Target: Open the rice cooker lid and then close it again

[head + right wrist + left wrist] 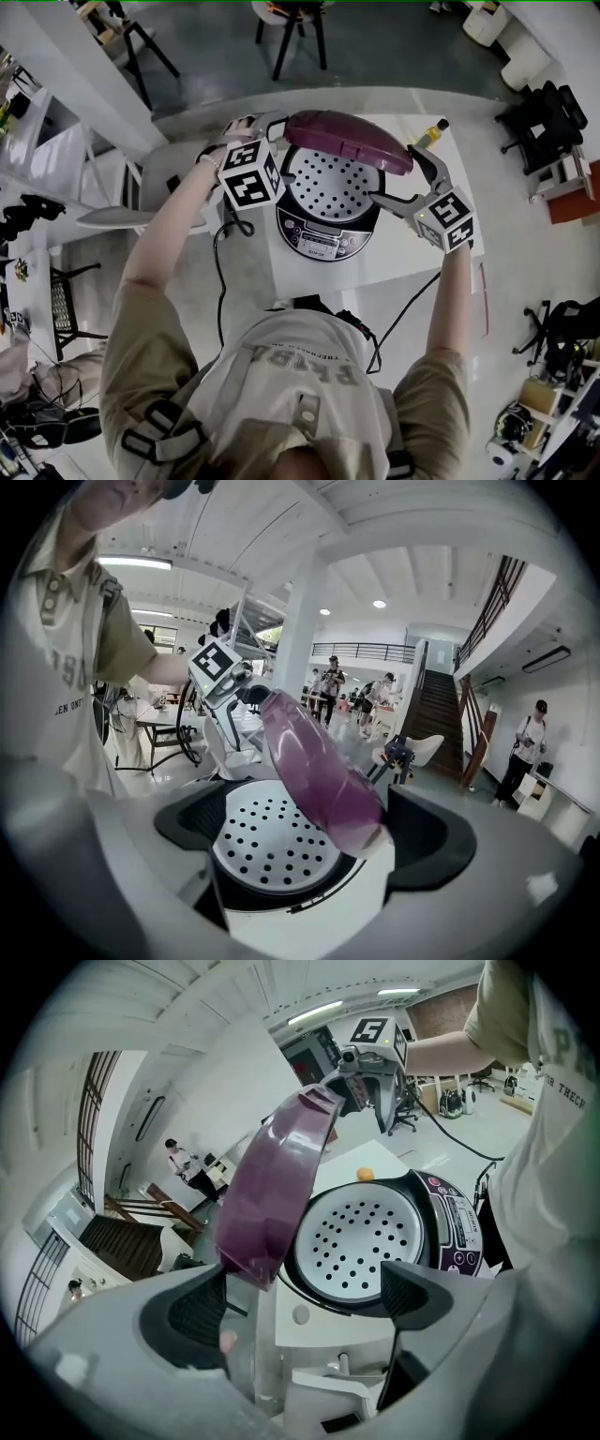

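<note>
Right claw [394, 174] gapes beside raised lid [349, 139] edge.

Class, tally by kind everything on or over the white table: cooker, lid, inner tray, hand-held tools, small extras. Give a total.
Rice cooker: 1
Purple lid, raised: 1
Perforated inner tray: 1
Tools, the left tool and the right tool, both open: 2
Yellow-capped small item: 1
Total: 6
</note>
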A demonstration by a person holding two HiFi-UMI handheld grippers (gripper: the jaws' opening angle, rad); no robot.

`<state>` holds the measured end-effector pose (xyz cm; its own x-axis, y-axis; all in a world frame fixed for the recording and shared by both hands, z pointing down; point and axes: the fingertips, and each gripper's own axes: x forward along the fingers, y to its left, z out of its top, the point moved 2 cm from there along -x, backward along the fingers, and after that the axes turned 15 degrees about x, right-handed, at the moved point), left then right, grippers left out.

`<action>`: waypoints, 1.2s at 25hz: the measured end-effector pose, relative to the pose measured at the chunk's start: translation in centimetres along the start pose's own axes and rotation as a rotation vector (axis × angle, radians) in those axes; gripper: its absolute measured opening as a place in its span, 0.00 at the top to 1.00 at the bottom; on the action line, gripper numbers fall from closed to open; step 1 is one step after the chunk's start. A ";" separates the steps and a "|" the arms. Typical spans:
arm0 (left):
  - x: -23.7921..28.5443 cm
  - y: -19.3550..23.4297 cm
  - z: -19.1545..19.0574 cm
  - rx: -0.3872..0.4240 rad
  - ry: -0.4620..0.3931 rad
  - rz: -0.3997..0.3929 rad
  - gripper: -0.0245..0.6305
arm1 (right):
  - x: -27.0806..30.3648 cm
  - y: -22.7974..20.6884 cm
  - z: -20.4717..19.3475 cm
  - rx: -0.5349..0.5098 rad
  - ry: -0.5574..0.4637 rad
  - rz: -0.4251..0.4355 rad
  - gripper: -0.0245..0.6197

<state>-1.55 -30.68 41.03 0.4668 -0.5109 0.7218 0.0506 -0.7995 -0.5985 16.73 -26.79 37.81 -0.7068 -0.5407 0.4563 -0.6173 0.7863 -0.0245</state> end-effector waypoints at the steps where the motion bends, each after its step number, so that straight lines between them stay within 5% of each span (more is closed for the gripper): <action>1: 0.0 -0.3 0.0 0.001 0.002 -0.005 0.16 | 0.0 0.3 -0.1 -0.004 0.009 0.004 0.17; 30: 0.8 -9.5 -1.9 0.181 0.116 -0.234 0.14 | 0.3 5.9 -7.2 -0.075 0.376 0.157 0.16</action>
<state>-3.32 -24.07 47.97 0.3204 -0.3604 0.8761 0.3059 -0.8359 -0.4558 15.37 -20.11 44.24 -0.6061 -0.2761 0.7459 -0.4756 0.8775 -0.0615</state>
